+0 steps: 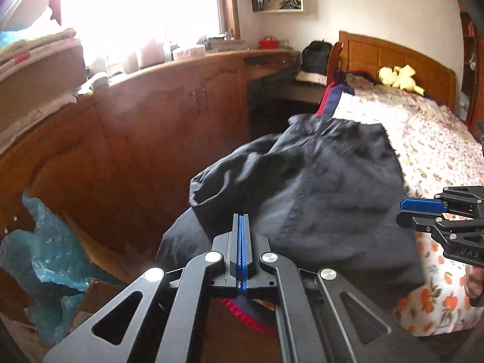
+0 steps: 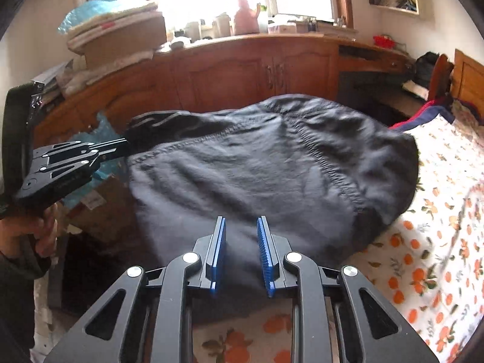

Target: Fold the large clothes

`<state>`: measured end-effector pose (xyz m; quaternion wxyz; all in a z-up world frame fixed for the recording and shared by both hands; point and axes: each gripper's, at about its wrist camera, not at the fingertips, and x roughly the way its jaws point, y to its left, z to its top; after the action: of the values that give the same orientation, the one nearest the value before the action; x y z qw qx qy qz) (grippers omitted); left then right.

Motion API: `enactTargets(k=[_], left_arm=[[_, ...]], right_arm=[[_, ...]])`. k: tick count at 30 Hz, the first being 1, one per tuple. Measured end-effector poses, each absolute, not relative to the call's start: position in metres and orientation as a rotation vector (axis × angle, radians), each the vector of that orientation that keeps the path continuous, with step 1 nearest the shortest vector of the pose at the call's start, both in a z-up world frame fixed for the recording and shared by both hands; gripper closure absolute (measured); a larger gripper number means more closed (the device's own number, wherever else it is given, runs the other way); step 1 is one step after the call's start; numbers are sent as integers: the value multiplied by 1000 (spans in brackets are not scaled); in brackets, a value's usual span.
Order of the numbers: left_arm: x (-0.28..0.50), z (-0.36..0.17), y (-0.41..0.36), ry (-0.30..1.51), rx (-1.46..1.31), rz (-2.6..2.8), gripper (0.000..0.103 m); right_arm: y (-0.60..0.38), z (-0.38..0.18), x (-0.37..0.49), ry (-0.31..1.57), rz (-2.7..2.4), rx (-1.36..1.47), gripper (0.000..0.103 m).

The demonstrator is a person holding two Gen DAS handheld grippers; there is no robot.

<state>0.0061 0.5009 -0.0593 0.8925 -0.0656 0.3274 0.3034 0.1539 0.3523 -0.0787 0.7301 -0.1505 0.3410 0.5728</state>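
Observation:
A large dark navy garment (image 2: 257, 175) lies bunched on the flowered bedspread (image 2: 438, 242) at the bed's near corner; it also shows in the left wrist view (image 1: 317, 187). My left gripper (image 1: 241, 220) is shut with its tips at the garment's near edge; whether cloth is pinched between them is hidden. In the right wrist view the left gripper (image 2: 122, 146) touches the garment's left end. My right gripper (image 2: 241, 227) is open and empty, just above the garment's near edge. It shows at the right in the left wrist view (image 1: 403, 210).
A wooden cabinet (image 2: 230, 75) with clutter on top runs along the wall behind the bed. Blue plastic (image 1: 45, 254) and cardboard lie on the floor at left. A wooden headboard (image 1: 393, 57) and a yellow plush toy (image 1: 399, 77) are at the far end.

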Motion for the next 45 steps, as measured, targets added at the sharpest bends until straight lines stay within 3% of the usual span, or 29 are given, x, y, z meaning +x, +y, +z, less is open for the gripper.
enactTargets(k=[7, 8, 9, 11, 13, 15, 18, 21, 23, 25, 29, 31, 45], left_arm=[[5, -31, 449, 600, -124, 573, 101], [6, -29, 442, 592, -126, 564, 93], [8, -27, 431, 579, -127, 548, 78], [12, -24, 414, 563, -119, 526, 62], [21, -21, 395, 557, -100, 505, 56], [29, -19, 376, 544, -87, 485, 27], [39, -13, 349, 512, -74, 451, 3], [52, -11, 325, 499, -67, 428, 1], [60, -12, 311, 498, -73, 400, 1], [65, -12, 296, 500, -63, 385, 1], [75, -13, 265, 500, -46, 353, 1], [82, -16, 246, 513, -50, 321, 1], [100, -33, 115, 533, -37, 143, 1]], right_arm=[[278, -41, 153, 695, 1223, -301, 82], [264, -35, 154, 686, 1210, -299, 82], [249, -29, 154, 674, 1197, -298, 82], [226, -20, 155, 653, 1172, -295, 82], [204, -13, 157, 645, 1150, -282, 82], [180, -7, 157, 633, 1128, -266, 82], [152, -2, 157, 613, 1092, -259, 82], [121, 0, 161, 610, 1048, -240, 75], [97, 0, 163, 594, 1003, -229, 57], [77, 0, 163, 577, 962, -224, 46], [41, -4, 164, 555, 891, -202, 16], [21, -7, 163, 543, 860, -191, 9], [-122, -41, 136, 580, 588, -76, 7]])
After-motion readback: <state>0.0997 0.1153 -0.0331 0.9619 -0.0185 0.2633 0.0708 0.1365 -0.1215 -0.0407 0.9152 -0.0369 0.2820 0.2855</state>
